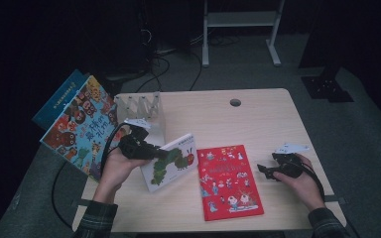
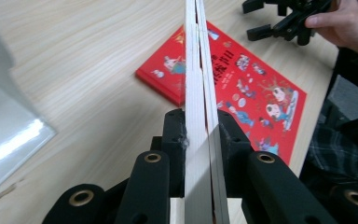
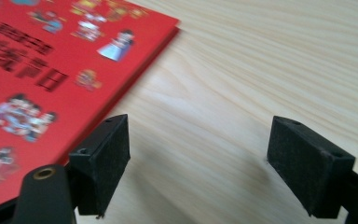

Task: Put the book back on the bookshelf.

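My left gripper (image 1: 158, 151) is shut on the edge of a white picture book with a green caterpillar on its cover (image 1: 172, 161), holding it tilted above the table. In the left gripper view the black jaws of the left gripper (image 2: 200, 137) clamp this white book (image 2: 196, 70) edge-on. A red picture book (image 1: 229, 181) lies flat at the table's middle front. My right gripper (image 1: 267, 171) rests low, just right of the red book, and is open. In the right gripper view the right gripper (image 3: 198, 163) has bare wood between its pads, with the red book (image 3: 37, 70) to their left.
A white wire book rack (image 1: 141, 105) stands at the table's back left. Two colourful books (image 1: 79, 124) lean off the table's left edge. The wooden table (image 1: 258, 119) has a small cable hole (image 1: 235, 102) near the back. A metal stand (image 1: 240, 25) is on the floor behind.
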Demonstrator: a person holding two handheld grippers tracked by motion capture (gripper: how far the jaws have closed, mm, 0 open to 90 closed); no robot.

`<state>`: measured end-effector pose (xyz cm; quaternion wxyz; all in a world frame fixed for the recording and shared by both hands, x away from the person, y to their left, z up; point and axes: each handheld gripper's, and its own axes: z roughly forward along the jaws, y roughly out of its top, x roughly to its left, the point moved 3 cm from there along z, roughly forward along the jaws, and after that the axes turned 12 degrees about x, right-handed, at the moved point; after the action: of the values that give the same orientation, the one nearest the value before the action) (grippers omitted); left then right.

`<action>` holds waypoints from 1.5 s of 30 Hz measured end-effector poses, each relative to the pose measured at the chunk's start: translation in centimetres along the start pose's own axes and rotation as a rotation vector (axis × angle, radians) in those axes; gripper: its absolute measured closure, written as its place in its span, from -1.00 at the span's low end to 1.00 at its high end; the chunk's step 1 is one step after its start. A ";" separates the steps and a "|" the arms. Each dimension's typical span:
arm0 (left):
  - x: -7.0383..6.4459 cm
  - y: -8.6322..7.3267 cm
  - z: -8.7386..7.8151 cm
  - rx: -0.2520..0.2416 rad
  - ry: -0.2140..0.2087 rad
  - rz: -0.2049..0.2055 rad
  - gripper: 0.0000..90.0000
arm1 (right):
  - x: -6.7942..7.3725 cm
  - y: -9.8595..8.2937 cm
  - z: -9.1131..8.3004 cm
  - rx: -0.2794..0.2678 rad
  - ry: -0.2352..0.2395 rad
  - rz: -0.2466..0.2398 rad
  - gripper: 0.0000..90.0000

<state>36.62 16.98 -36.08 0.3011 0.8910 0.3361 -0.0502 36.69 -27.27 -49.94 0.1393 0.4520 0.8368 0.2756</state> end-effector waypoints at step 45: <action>7.2 -4.2 -5.0 -0.084 0.231 -0.201 0.69 | -0.9 -0.6 0.5 0.006 -0.038 0.048 -0.67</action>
<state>38.94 26.40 -36.21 0.2909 0.8392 0.4579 0.0371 36.97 -28.10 -50.71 0.1474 0.4775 0.8237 0.2678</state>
